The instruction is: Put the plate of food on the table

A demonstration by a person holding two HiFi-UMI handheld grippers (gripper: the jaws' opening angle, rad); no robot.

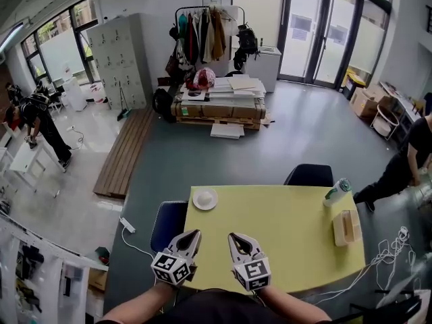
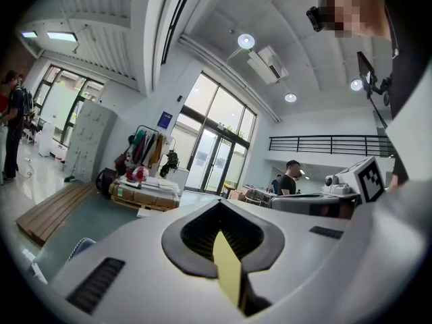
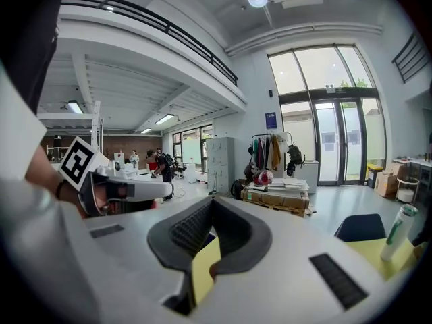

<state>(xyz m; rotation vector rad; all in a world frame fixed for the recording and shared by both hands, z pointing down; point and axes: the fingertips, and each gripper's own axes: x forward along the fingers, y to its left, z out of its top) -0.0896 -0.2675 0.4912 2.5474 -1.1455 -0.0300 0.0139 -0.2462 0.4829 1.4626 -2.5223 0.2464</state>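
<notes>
Holds nothing in left gripper (image 1: 194, 235) or right gripper (image 1: 233, 237), fingers closed tip to tip over the near edge of the yellow bench (image 1: 290, 238), with the white plate (image 1: 204, 199) resting ahead at its far-left corner, nearer the left.

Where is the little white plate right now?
In the head view, the white plate sits at the far left corner of the yellow table, ahead of the left gripper and beside the dark blue chair.

The left gripper (image 1: 194, 235) and right gripper (image 1: 233, 238) hover above yellow table (image 1: 290, 225), plate (image 1: 204, 199) beyond.
</notes>
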